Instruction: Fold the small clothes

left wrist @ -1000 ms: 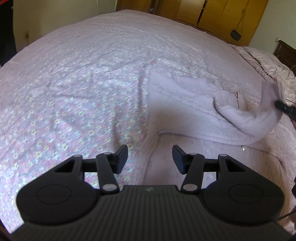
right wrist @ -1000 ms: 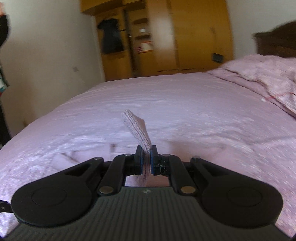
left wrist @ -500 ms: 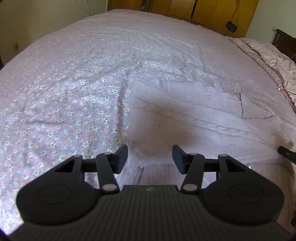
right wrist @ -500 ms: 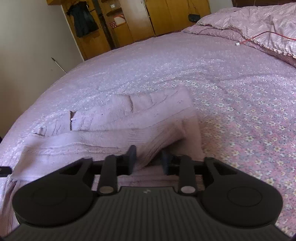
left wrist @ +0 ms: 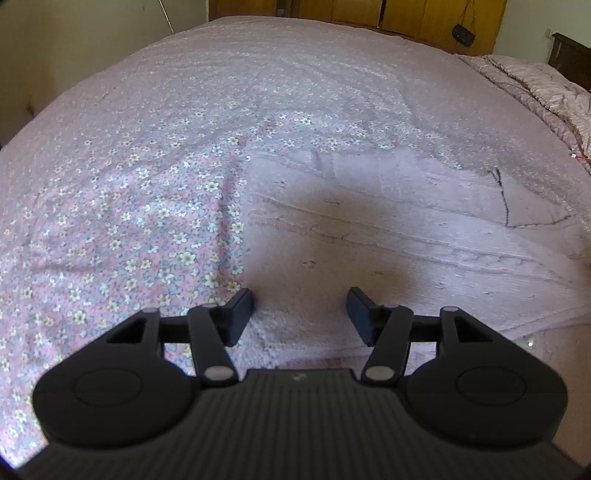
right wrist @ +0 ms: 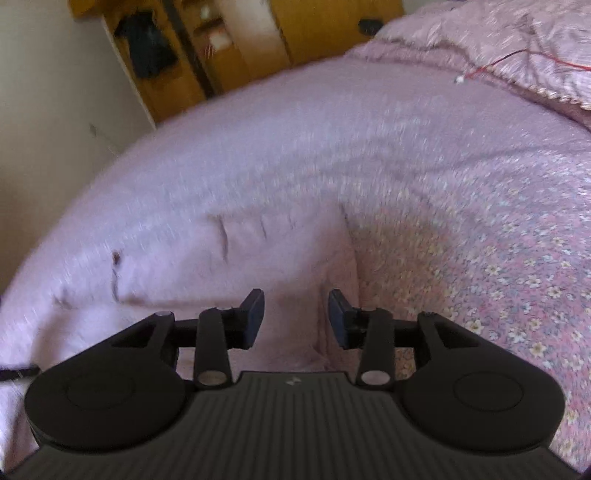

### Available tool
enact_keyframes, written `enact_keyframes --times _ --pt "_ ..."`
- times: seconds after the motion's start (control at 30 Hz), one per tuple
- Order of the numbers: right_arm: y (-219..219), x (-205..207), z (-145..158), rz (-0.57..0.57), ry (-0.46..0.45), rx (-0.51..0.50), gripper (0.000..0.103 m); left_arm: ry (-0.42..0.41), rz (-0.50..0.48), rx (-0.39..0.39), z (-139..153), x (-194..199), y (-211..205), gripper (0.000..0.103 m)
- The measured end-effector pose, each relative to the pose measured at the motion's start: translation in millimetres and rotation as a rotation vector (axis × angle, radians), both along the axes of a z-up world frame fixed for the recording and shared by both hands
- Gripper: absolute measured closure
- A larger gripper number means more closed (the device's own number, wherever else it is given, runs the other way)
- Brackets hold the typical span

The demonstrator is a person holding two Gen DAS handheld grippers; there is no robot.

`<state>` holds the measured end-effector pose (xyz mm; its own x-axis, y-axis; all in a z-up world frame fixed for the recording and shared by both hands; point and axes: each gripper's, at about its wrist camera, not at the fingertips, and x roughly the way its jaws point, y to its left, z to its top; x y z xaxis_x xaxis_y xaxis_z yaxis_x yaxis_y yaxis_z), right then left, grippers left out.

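A pale pink knit garment [left wrist: 388,229] lies folded flat on the flowered bedspread [left wrist: 140,206]. My left gripper [left wrist: 299,314] is open and empty, hovering over the garment's near left corner. In the right wrist view the same garment [right wrist: 236,258] lies flat, blurred by motion. My right gripper [right wrist: 295,315] is open and empty, just above the garment's near right edge.
A rumpled pink quilt [right wrist: 517,48] with a red cable [right wrist: 517,59] on it lies at the head of the bed. Wooden wardrobes [left wrist: 424,14] stand beyond the bed's far side. A wall [right wrist: 48,92] is on the left.
My right gripper lowered the lifted garment flap onto the bed, opened and let go. The garment now lies flat. My left gripper stayed open and shifted slightly.
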<state>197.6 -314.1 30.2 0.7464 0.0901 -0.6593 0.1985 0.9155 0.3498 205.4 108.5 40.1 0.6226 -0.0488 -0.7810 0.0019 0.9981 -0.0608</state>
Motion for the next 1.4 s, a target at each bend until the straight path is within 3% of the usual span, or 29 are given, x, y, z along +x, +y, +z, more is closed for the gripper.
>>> enact_keyframes --times 0.03,0.07,0.13,0.23,0.3,0.4,0.53,0.63,0.73,1.03,1.3,1.4 --pt "5 1 -2 0.026 -0.003 -0.036 0.061 0.001 0.005 -0.001 -1 1 0 0.043" --pt "11 2 -2 0.058 -0.01 -0.08 0.08 0.0 0.01 -0.004 -2 2 1 0.042" --pt "20 2 0 0.149 -0.026 -0.15 0.092 -0.001 0.026 -0.008 -5 3 2 0.041" --pt "19 1 9 0.152 -0.087 -0.237 0.095 -0.002 0.038 -0.033 -8 4 5 0.04" --pt "8 4 13 0.093 -0.103 -0.215 0.095 -0.009 0.04 -0.043 -9 4 7 0.04" --pt "2 21 -3 0.106 -0.014 -0.177 0.094 -0.02 0.041 -0.055 -12 5 9 0.039" --pt "10 22 -11 0.102 -0.029 -0.238 0.092 -0.018 0.032 -0.049 -10 5 9 0.039" --pt "10 14 1 0.072 -0.016 -0.203 0.072 -0.014 0.035 -0.047 -3 1 11 0.041" --pt "14 -7 19 0.079 -0.07 -0.217 0.056 -0.04 0.035 -0.025 9 -12 11 0.041" --pt "35 -92 67 0.138 -0.146 -0.199 0.054 -0.068 -0.008 0.005 38 -70 6 0.041" --pt "69 -161 72 0.247 -0.132 -0.166 0.051 -0.063 -0.07 0.017 46 -128 -6 0.041" --pt "80 -183 69 0.277 -0.127 -0.156 0.04 -0.052 -0.086 0.004 46 -147 -8 0.041"
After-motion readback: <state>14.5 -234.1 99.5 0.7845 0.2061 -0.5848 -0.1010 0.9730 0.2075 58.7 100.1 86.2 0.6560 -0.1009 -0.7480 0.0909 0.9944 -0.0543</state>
